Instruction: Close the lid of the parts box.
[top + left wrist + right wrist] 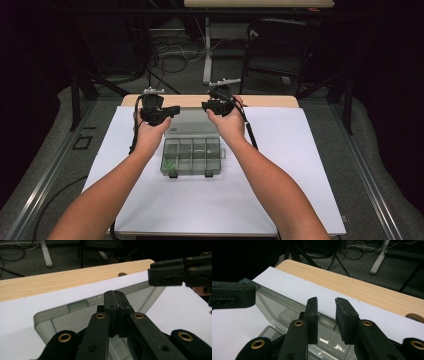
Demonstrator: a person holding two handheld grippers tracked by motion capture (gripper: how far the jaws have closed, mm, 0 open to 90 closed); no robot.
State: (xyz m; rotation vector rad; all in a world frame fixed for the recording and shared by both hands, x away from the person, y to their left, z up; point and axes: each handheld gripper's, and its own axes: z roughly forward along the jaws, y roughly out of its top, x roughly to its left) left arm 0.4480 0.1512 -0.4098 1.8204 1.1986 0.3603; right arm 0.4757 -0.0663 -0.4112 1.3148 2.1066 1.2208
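Clear plastic: one compartment box (191, 155) lies open near the middle of one white sheet (280, 175) on one wooden table (265, 101). Its tray shows four dividers and two black latches (173, 175) at the near edge. One green item (169, 163) sits in the leftmost compartment. One lid (189, 122) stands raised at the far side.

Two grippers hover above the lid. Left gripper (172, 110): jaws together, nothing clamped; in the left gripper view the pads (111, 303) meet over the lid rim (75, 306). Right gripper (205, 105): jaws apart, a gap between the pads (344, 315), no contact with the lid (287, 307) visible.
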